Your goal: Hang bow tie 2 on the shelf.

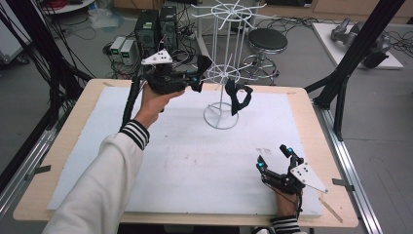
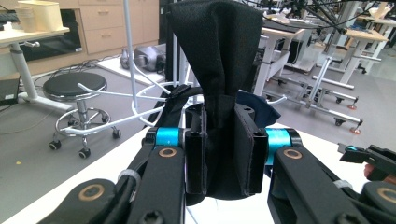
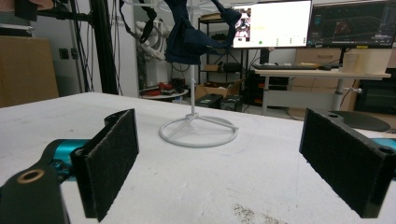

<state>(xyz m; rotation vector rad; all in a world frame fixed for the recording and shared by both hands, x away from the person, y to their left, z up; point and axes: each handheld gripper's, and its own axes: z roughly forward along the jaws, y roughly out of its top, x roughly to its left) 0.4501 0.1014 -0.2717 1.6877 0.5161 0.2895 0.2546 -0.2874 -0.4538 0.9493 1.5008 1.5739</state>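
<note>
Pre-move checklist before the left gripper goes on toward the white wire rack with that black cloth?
1. Grip: left gripper shut on the black fabric piece, cloth pinched between both pads: ok.
2. Rack footing: white wire hanging rack upright, ring base flat on the white foam mat: ok.
3. Free hook: bare white prongs show near the left gripper in the high view: ok.
4. Dark fabric piece already hanging sits on the rack's right side, apart from the left gripper: ok.
5. Right gripper open, low over the mat, away from the rack: ok.
6. Held cloth has a loop to hook: cannot tell.
</note>
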